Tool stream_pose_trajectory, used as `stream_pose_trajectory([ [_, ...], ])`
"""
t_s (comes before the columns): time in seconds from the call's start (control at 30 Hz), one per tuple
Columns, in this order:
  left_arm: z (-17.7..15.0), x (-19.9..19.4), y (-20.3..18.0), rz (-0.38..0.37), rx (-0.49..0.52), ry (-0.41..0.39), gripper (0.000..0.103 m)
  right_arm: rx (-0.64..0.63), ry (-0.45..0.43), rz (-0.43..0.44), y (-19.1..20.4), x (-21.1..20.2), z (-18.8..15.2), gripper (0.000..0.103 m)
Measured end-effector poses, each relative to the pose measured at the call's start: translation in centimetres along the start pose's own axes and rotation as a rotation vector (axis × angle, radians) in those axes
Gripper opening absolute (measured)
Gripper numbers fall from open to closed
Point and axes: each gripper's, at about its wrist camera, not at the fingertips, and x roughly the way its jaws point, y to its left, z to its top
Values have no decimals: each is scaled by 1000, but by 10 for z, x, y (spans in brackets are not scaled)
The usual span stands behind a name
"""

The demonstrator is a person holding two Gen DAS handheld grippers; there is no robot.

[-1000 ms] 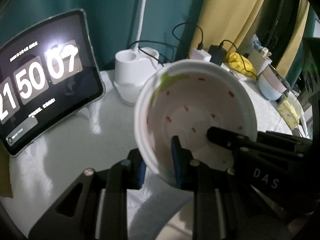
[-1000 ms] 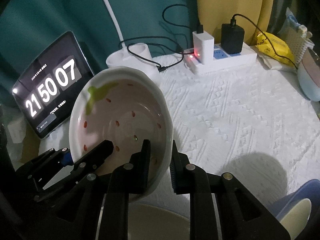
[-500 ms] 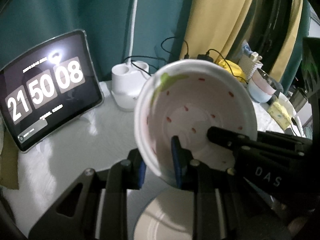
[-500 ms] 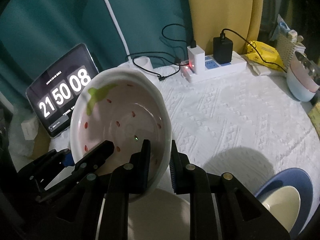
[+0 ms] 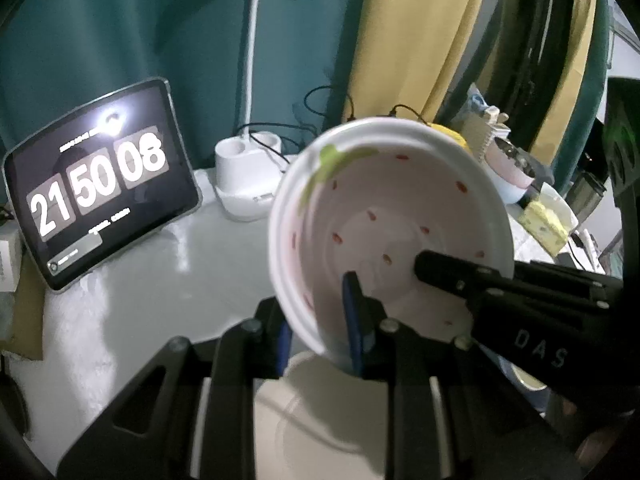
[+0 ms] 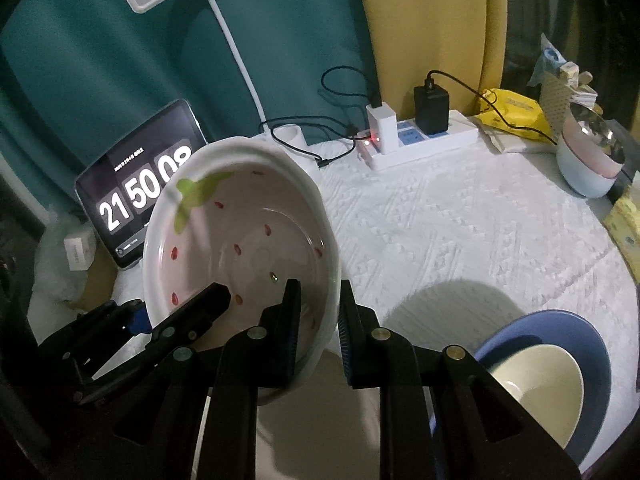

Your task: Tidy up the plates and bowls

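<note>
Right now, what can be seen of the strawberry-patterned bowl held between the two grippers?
The strawberry bowl looks like glazed ceramic: white rim, pale pink inside, scattered red seed marks, and a green leaf shape near the top edge. It is lifted clear of the table and tilted, its opening facing both cameras. The left gripper and right gripper each pinch its lower rim, one finger inside, one outside. A cream plate lies below it, not touching.

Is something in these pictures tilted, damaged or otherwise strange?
Only the strawberry-patterned bowl: it hangs tilted above the table, its rim pinched by both the left gripper and right gripper. No crack or spill is visible.
</note>
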Motion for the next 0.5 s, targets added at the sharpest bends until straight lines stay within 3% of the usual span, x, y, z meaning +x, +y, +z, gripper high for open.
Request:
stream_pose_trajectory([
  [0.5,-7,-10,-44,-19,41,-1,23,22,-31,-10,-27,-30,-11,19],
])
